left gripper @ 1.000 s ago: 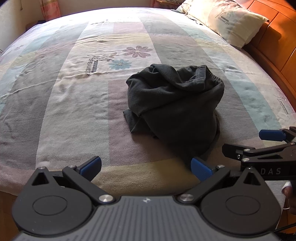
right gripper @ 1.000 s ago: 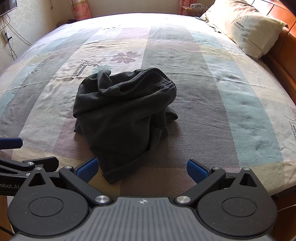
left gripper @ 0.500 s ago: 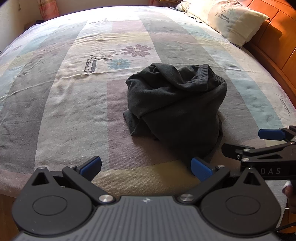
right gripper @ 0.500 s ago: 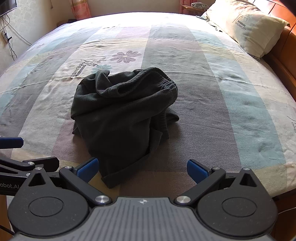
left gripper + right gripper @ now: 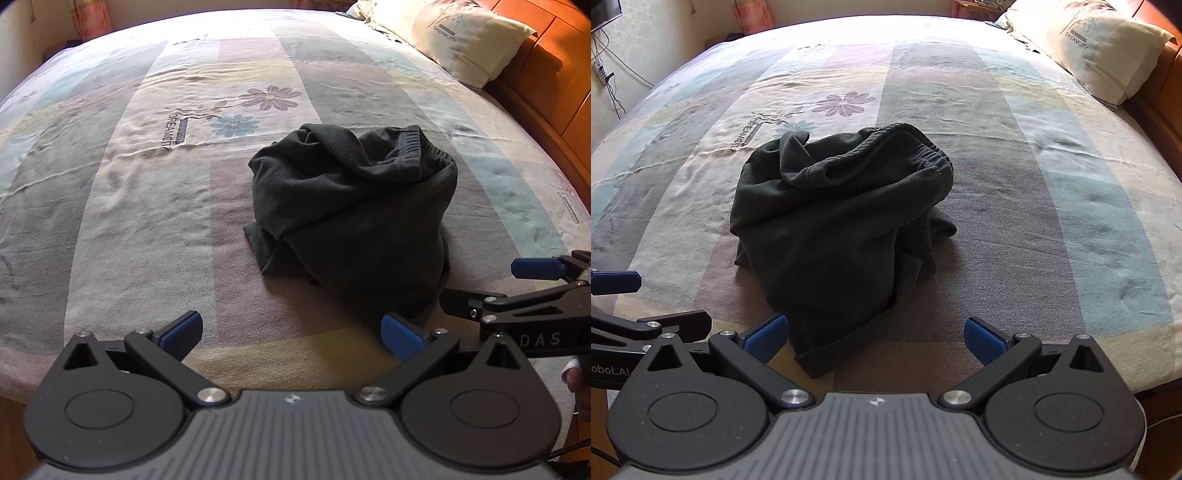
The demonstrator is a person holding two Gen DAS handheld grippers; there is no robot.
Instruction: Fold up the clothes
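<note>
Facing a dark garment (image 5: 354, 218) heaped on the bedspread (image 5: 140, 206), you hold both tools low at the near edge of the bed. The left gripper (image 5: 291, 326) stands wide, nothing between its blue pads, and points just left of the heap's near hem. The right gripper (image 5: 873, 332) is equally wide and empty, with that hem lying just ahead of its left pad. Placed so, the two tools bracket the heap's near end, which probably suits taking the cloth at two points to spread it flat. The garment itself lies crumpled, its elastic waistband (image 5: 886, 147) bunched on the side of the heap away from you, so no fold is made yet. A pillow (image 5: 454, 40) rests well beyond the heap to its right, by the wooden headboard (image 5: 546, 85). No basket, box or drawer shows in either view; the heap is the only clothing seen.
</note>
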